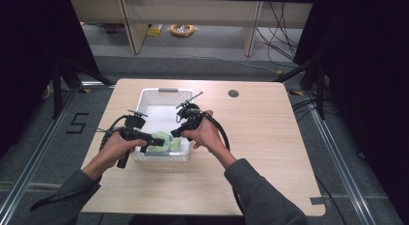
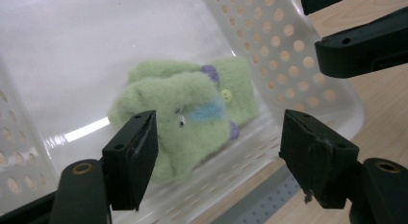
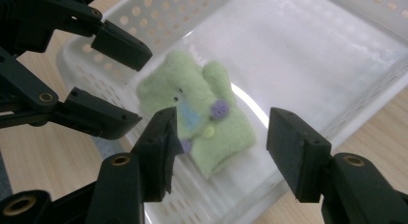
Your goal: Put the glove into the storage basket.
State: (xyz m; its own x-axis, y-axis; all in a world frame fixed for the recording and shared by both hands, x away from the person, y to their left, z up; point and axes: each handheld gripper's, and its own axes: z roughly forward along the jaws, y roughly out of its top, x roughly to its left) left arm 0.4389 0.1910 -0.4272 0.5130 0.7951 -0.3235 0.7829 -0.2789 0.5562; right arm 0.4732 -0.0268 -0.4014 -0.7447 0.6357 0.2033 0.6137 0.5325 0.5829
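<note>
- Left claw [image 1: 155, 141] is standing open over the basket's near end, gripping nothing; lowering carelessly, it could be snagging the green cloth [image 2: 185, 116] below.
- The folded green cloth is lying on the floor of the white basket [image 1: 144, 100], at its near wall.
- Right claw [image 1: 177, 132] is standing open and empty too; both claws are crowding close and risk knocking together or nudging the basket across the tabletop [image 1: 260, 138].
</note>
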